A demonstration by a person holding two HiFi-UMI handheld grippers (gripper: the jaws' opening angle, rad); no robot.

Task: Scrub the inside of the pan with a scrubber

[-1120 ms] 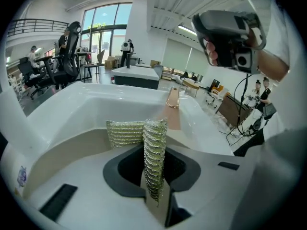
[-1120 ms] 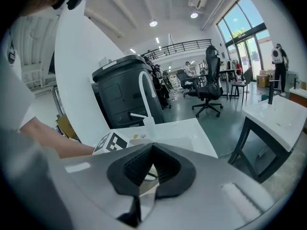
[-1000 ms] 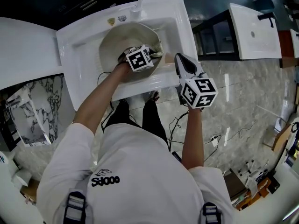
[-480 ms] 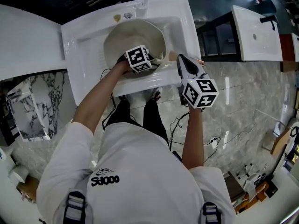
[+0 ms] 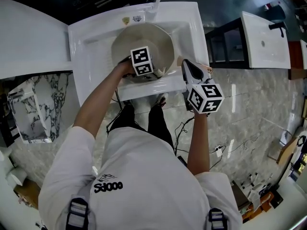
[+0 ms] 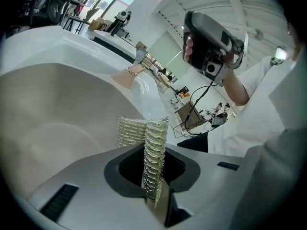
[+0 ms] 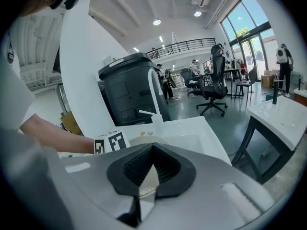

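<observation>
Left tongs point(image 6: 153, 193): clamped tight on the scrubber, reaching down inside the pan; marker cube facing up in the head view.
Scrubber point(image 6: 152, 147): silvery mesh, folded, standing up from between the jaws and poking past their tips toward the pan's pale inner wall; cannot tell whether touching it.
Pan point(image 5: 158, 37): cream-coloured and round, sitting in the sink just in front of the faucet, filling most of the basin.
Right tongs point(image 7: 144, 194): tips closed together at the pan's right edge with a thin pale strip of it pinched between them; gripped by a hand point(image 6: 189, 47) at the sink's front right corner.
Sink point(image 5: 91, 44): white and rectangular, with a white tabletop point(image 5: 29, 37) beside it on the left.
Faucet point(image 7: 152, 92): white and curved, rising at the sink's back edge.
Person: white shirt, both arms stretched forward, the left forearm crossing the sink's front rim.
Floor point(image 5: 249, 114): grey marbled tiles with dark cables lying near the feet.
Second basin point(image 5: 266, 32): white, well apart to the right, with a dark tap on it.
</observation>
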